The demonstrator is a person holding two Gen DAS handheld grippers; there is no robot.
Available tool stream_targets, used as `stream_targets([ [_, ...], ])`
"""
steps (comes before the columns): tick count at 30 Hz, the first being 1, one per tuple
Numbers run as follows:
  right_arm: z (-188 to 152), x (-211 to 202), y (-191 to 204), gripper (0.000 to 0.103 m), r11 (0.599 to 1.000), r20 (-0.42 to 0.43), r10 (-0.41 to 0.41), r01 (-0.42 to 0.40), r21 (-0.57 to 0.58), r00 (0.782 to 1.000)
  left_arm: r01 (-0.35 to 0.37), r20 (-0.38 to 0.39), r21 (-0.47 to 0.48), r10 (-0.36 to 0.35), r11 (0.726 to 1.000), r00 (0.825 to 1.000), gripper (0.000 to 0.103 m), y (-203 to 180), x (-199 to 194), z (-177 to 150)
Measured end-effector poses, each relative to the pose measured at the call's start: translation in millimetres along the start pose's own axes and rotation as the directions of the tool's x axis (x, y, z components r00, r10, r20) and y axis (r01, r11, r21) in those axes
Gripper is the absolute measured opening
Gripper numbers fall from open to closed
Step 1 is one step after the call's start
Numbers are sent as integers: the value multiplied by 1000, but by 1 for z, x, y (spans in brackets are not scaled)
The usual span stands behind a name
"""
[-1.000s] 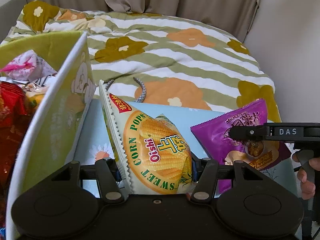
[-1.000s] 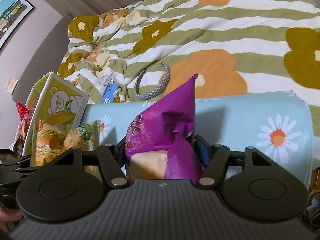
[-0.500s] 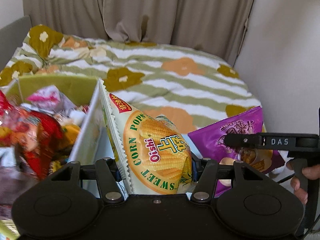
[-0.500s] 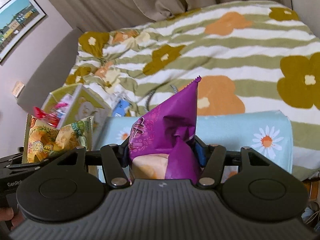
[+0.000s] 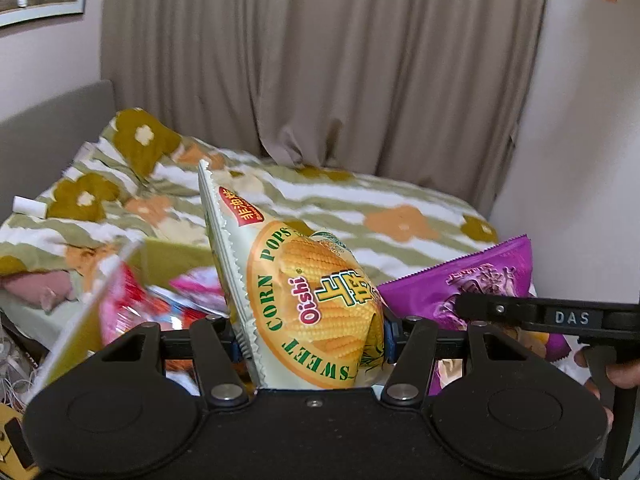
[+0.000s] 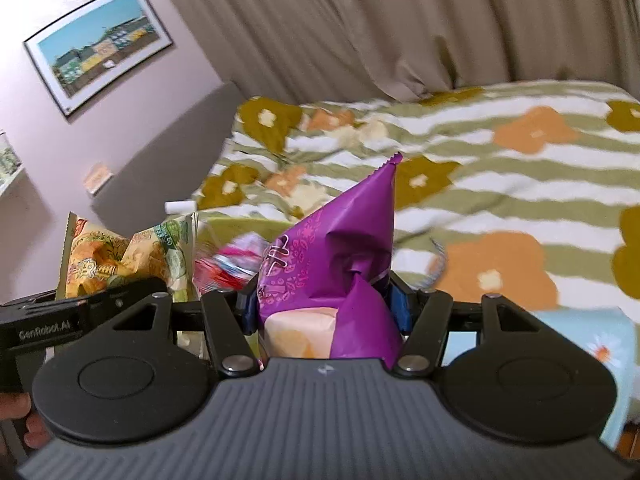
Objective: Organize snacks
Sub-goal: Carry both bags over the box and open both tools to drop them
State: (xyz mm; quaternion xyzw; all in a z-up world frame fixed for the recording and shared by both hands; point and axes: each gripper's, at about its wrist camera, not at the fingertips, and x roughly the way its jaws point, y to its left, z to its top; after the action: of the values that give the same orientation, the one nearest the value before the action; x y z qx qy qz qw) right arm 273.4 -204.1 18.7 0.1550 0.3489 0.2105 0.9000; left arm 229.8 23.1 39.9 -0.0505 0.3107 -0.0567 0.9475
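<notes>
Clutching the corn pops bag (image 5: pixel 316 304) and purple bag (image 6: pixel 332 276), left gripper (image 5: pixel 312 338) and right gripper (image 6: pixel 326 312) hover near the half-filled snack box (image 5: pixel 80 320); neither is stowed yet.

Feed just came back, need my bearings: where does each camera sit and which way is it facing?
Left wrist: on the left tongs, facing bed and curtain; they clamp the corn bag; fingers at right.
Right wrist: on the right tongs, facing bed, curtain, picture; they clamp the purple bag; fingers at left.
Shared: both bags, snack box, bed.
</notes>
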Motion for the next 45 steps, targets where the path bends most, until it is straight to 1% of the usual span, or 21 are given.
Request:
stream_targets([
  [2, 4, 5, 21, 75, 1000, 19, 8, -7, -17, 1000, 0, 15, -3, 0, 1000, 1000, 62, 21, -5, 7],
  [4, 9, 12, 43, 75, 999, 37, 2, -1, -32, 999, 0, 13, -8, 0, 1000, 1000, 62, 43, -7, 13],
  [7, 16, 29, 72, 75, 1000, 46, -7, 8, -25, 999, 22, -16, -16, -22, 1000, 1000, 62, 76, -4, 20],
  [11, 21, 53, 105, 75, 1000, 45, -20, 20, -1, 999, 50, -58, -9, -50, 999, 997, 62, 109, 9, 25],
  [15, 24, 75, 130, 75, 998, 54, -56, 55, 22, 997, 119, -115, -9, -119, 993, 986, 63, 141, 29, 27],
  [17, 24, 87, 140, 75, 997, 55, -77, 75, 34, 996, 168, -161, -5, -166, 986, 973, 70, 153, 42, 25],
  [19, 24, 98, 148, 75, 994, 54, -101, 99, 47, 993, 193, -195, -10, -192, 981, 962, 97, 165, 54, 21],
  [20, 24, 104, 152, 75, 992, 53, -116, 114, 52, 992, 190, -198, -5, -188, 982, 962, 100, 170, 57, 18],
  [23, 21, 119, 162, 75, 985, 45, -164, 161, 68, 985, 179, -201, 24, -170, 984, 965, 101, 184, 56, 14],
  [27, 13, 127, 170, 75, 977, 36, -198, 194, 91, 980, 188, -191, 39, -178, 981, 965, 101, 199, 51, 13],
  [30, 12, 133, 178, 75, 973, 36, -211, 207, 101, 977, 198, -181, 45, -187, 979, 966, 101, 208, 48, 15],
  [35, 18, 148, 190, 75, 974, 35, -208, 204, 93, 977, 202, -167, 53, -191, 978, 967, 101, 219, 46, 20],
  [37, 22, 156, 190, 77, 975, 27, -200, 196, 100, 979, 198, -160, 46, -188, 979, 969, 101, 224, 46, 21],
  [38, 23, 161, 190, 80, 973, 14, -206, 203, 107, 979, 196, -162, 42, -187, 980, 969, 101, 226, 47, 20],
  [39, 24, 169, 188, 91, 970, -5, -216, 215, 118, 976, 194, -165, 39, -185, 980, 969, 101, 228, 48, 20],
  [40, 25, 174, 186, 99, 966, -17, -224, 224, 132, 974, 189, -166, 38, -180, 981, 970, 101, 230, 49, 19],
  [41, 23, 179, 183, 103, 962, -28, -229, 230, 149, 973, 184, -168, 37, -175, 982, 970, 101, 231, 49, 18],
  [43, 20, 186, 178, 103, 954, -57, -243, 249, 169, 968, 180, -174, 36, -171, 983, 970, 101, 233, 51, 16],
  [45, 17, 188, 176, 103, 945, -59, -270, 277, 173, 961, 180, -181, 36, -171, 983, 969, 101, 232, 52, 15],
])
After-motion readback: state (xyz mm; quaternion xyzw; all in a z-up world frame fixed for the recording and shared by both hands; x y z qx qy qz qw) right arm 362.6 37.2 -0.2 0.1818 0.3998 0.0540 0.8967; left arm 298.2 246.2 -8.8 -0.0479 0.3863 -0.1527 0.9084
